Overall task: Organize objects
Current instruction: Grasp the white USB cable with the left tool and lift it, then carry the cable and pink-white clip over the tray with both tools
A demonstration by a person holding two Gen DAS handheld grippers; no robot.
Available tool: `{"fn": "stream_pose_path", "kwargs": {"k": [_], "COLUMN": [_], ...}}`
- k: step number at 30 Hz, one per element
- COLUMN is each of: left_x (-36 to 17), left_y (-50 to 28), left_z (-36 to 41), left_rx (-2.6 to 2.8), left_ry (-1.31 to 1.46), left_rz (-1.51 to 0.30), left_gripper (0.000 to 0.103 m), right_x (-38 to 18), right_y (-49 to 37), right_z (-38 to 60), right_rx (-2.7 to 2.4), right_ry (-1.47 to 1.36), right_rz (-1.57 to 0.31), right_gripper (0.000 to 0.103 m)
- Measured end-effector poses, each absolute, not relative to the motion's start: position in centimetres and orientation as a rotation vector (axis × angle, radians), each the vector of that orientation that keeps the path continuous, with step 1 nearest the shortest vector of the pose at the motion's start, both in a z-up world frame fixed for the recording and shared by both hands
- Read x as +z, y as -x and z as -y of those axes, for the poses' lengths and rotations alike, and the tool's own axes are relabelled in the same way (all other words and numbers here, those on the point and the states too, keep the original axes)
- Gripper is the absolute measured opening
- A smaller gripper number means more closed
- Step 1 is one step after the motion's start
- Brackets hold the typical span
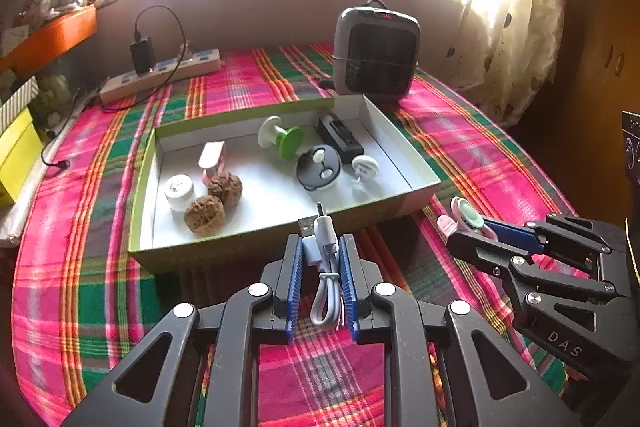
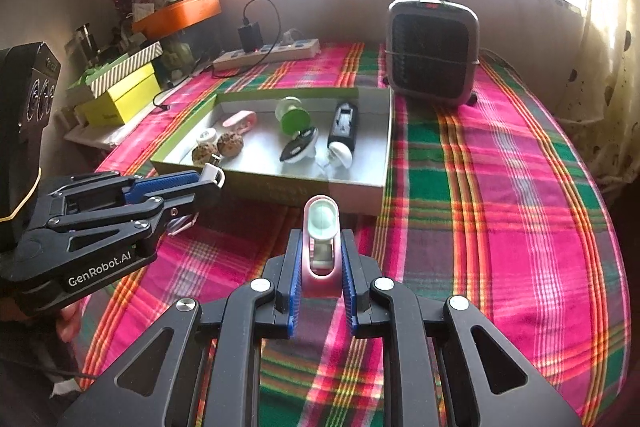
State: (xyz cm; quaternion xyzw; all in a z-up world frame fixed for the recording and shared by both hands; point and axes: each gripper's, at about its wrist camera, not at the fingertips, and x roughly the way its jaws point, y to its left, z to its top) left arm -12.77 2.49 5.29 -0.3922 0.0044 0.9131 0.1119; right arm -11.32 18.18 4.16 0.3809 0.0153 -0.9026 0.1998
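My left gripper point(image 1: 320, 247) is shut on a short white USB cable point(image 1: 325, 267), whose plug pokes out toward the near wall of the green-edged box point(image 1: 420, 183). My right gripper point(image 2: 320, 247) is shut on a pink clip with a pale green round pad point(image 2: 321, 227), just short of the box point(image 2: 384, 147). Each gripper shows in the other's view: the right one point(image 1: 468, 231) with the pink clip point(image 1: 464, 213), the left one point(image 2: 204, 183) with the cable's plug point(image 2: 212, 173). Inside the box lie two brown balls point(image 1: 214, 205), a white cap, a green spool point(image 1: 282, 137), a black device and other small pieces.
A grey fan heater point(image 1: 376, 53) stands behind the box on the plaid cloth point(image 1: 480, 155). A power strip with a black charger point(image 1: 160, 71) lies at the back left. Yellow and striped boxes point(image 2: 120, 91) sit off the left edge. A curtain point(image 1: 520, 27) hangs at the right.
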Motion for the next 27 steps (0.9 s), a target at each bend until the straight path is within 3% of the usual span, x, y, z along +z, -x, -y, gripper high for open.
{"fn": "stream_pose_path", "kwargs": {"k": [27], "left_x": [5.8], "left_y": [18.8], "left_z": [1.8], "left_rx": [2.709], "left_ry": [1.157], "left_rz": [0.102], "left_gripper": [0.017], "right_x": [5.3], "right_y": [16.9], "right_z": [-14.8], "right_rx": [-2.461], "right_ry": [-1.053], "right_rz": [-0.091], "right_gripper": [0.018]}}
